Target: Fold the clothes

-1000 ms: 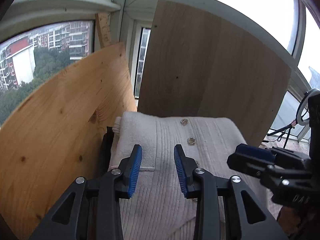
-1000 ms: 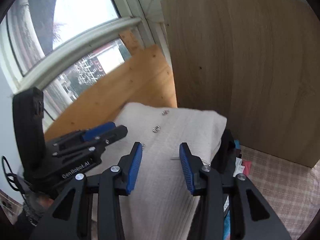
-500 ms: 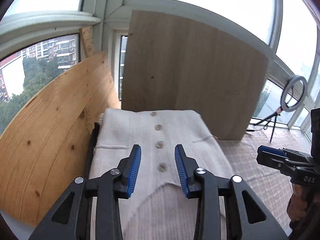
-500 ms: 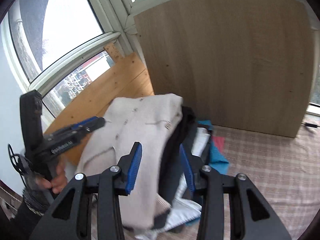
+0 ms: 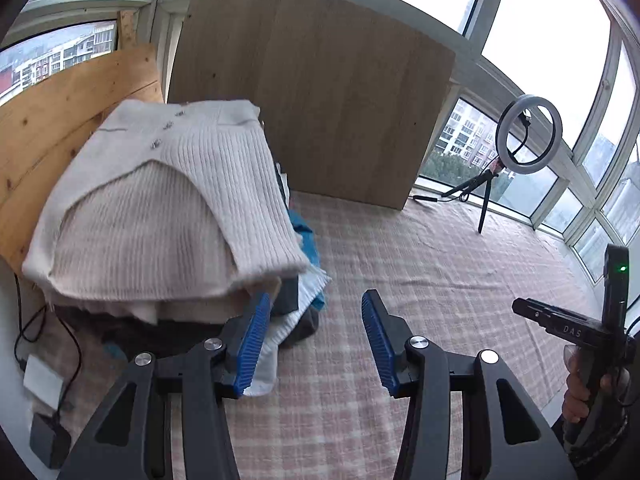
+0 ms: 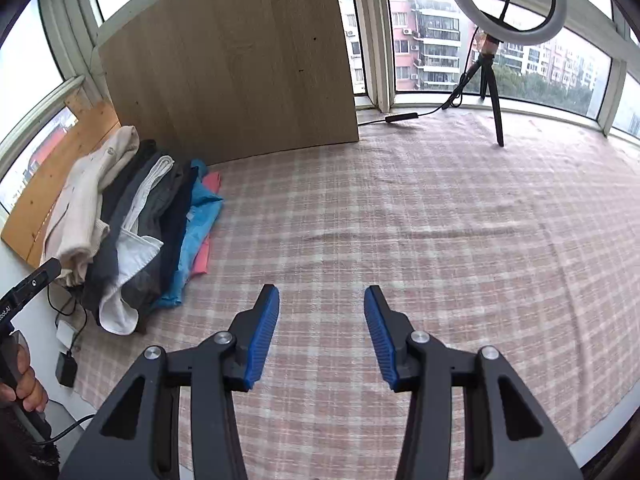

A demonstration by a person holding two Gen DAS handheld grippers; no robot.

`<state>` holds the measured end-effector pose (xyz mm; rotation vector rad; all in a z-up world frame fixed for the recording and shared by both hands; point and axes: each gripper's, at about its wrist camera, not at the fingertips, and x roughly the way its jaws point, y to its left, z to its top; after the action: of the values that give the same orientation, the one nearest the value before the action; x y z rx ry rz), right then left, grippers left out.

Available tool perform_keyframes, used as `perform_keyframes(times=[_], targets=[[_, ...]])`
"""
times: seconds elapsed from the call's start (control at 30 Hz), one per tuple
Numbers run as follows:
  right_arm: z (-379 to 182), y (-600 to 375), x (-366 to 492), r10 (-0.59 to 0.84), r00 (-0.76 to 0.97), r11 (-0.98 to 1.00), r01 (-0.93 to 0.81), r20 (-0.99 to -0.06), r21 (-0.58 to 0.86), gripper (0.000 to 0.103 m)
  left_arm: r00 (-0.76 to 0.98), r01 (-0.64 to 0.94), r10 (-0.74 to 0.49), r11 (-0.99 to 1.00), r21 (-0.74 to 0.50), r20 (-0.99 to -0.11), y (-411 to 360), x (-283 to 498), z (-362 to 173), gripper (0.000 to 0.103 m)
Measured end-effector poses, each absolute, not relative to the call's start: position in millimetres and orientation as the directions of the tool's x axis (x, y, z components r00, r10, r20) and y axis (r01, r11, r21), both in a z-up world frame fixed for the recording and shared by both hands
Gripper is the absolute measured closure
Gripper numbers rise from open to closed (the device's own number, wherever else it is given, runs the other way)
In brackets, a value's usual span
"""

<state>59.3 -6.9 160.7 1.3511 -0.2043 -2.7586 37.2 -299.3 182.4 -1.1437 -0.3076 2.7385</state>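
Note:
A folded cream knit cardigan [image 5: 160, 200] with metal buttons tops a stack of folded clothes [image 6: 152, 216] at the left of the checked cloth. Under it lie dark, white, blue and coral garments. My left gripper [image 5: 312, 320] hovers just right of the stack's near corner, jaws opening, nothing between its blue pads. My right gripper [image 6: 320, 312] hangs over bare checked cloth well right of the stack, jaws opening and empty too. The other hand's gripper shows at the right edge of the left wrist view and the left edge of the right wrist view.
A tall wooden board [image 6: 240, 60] stands behind the stack, a pine panel [image 5: 48, 120] to its left. A ring light on a tripod [image 6: 500, 40] stands at the far window. Cables and a power adapter [image 6: 66, 368] lie by the cloth's left edge. Checked cloth [image 6: 440, 220] spreads to the right.
Both grippers have drawn back and swung right, off the cardigan they hovered over. Their jaws stand wider. The right wrist view has turned from the stack to the checked cloth.

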Motion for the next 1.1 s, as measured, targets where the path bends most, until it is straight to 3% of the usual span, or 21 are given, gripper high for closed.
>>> perform_keyframes(times=[0.1, 0.37, 0.73, 1.1], targets=[[161, -8, 64, -0.136, -0.62, -0.991, 0.071, -0.773, 0.117, 0.052, -0.703, -0.019, 0.169, -0.975, -0.22, -0.691, -280, 54, 183, 0.045], [145, 11, 67, -0.226, -0.566, -0.958, 0.277, -0.792, 0.075, 0.052, -0.735, 0.212, -0.071, -0.969, -0.128, -0.675, -237, 103, 189, 0.029], [124, 78, 81, -0.304, -0.508, -0.91, 0.405, -0.806, 0.088, 0.05, -0.67, 0.485, -0.263, -0.863, -0.142, -0.695, -193, 161, 178, 0.027], [116, 96, 89, -0.351, -0.473, -0.89, 0.437, -0.808, 0.13, 0.049, -0.647, 0.554, -0.309, -0.819, -0.151, -0.697, -181, 182, 180, 0.026]])
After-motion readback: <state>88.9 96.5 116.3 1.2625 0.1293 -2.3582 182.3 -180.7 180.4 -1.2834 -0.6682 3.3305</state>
